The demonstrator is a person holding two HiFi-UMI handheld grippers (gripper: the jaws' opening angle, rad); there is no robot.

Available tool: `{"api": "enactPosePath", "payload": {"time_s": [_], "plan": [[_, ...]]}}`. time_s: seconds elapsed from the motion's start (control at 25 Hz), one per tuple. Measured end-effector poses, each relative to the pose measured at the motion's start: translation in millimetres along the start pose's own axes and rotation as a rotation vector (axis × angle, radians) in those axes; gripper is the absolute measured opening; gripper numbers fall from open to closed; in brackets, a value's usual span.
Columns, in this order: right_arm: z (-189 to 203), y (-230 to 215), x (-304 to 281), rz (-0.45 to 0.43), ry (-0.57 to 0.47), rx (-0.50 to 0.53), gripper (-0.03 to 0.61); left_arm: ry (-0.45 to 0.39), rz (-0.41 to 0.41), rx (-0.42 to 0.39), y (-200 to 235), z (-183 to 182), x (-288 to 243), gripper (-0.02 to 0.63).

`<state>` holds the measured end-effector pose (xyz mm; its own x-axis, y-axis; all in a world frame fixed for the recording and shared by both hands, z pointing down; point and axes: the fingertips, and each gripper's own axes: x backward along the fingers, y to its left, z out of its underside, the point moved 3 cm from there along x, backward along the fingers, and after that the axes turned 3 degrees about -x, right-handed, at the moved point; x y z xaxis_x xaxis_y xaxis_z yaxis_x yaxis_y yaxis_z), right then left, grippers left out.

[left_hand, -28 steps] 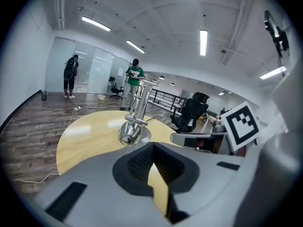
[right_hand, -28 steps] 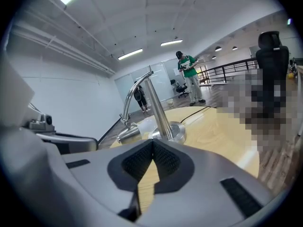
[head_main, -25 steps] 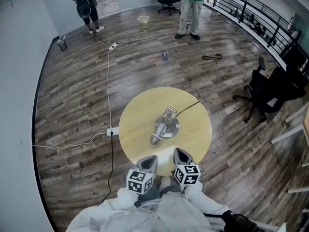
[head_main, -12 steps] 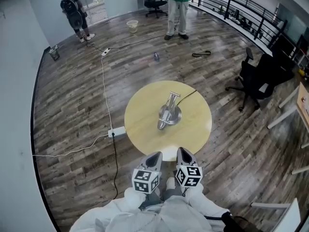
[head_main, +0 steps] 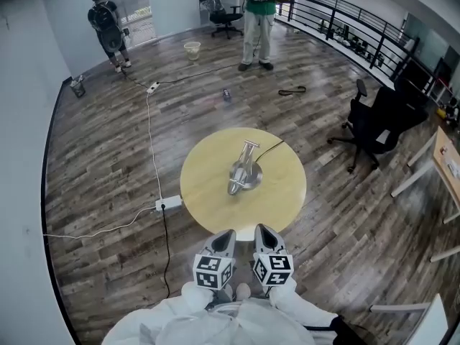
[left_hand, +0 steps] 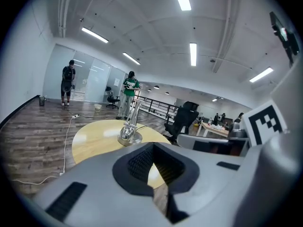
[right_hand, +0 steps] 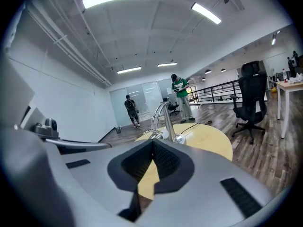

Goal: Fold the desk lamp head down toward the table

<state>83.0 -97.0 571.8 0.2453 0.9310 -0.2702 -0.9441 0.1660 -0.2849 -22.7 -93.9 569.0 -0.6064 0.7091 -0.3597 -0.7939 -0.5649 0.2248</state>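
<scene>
A silver desk lamp (head_main: 243, 171) stands mid-way on the round yellow table (head_main: 208, 192). Its arm arches over and its head hangs low beside the round base. A dark cable runs from it to the table's far right edge. Both grippers hover side by side off the table's near edge, well short of the lamp. The left gripper (head_main: 224, 241) and the right gripper (head_main: 264, 237) are shut with nothing in them. The left gripper view shows the lamp (left_hand: 129, 126) beyond the shut left gripper (left_hand: 152, 174). In the right gripper view the lamp (right_hand: 163, 119) rises past the shut right gripper (right_hand: 151, 174).
A white power strip (head_main: 169, 204) with cables lies on the wood floor left of the table. A black office chair (head_main: 374, 124) stands to the right, near a white desk (head_main: 442, 160). Two people (head_main: 256, 13) (head_main: 108, 29) stand far back, with a railing (head_main: 345, 24) behind.
Both grippers have drawn back from over the table's near edge and now hang clear of it. The table and lamp look farther away. The lamp keeps the same pose.
</scene>
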Motion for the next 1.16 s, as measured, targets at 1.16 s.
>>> {"api": "enactPosePath", "payload": {"time_s": [1.16], "plan": [[-14,1,6,-0.035,-0.016,0.09,0.011,0.02,-0.033,-0.026,-4,-5,-7,0.0]]}}
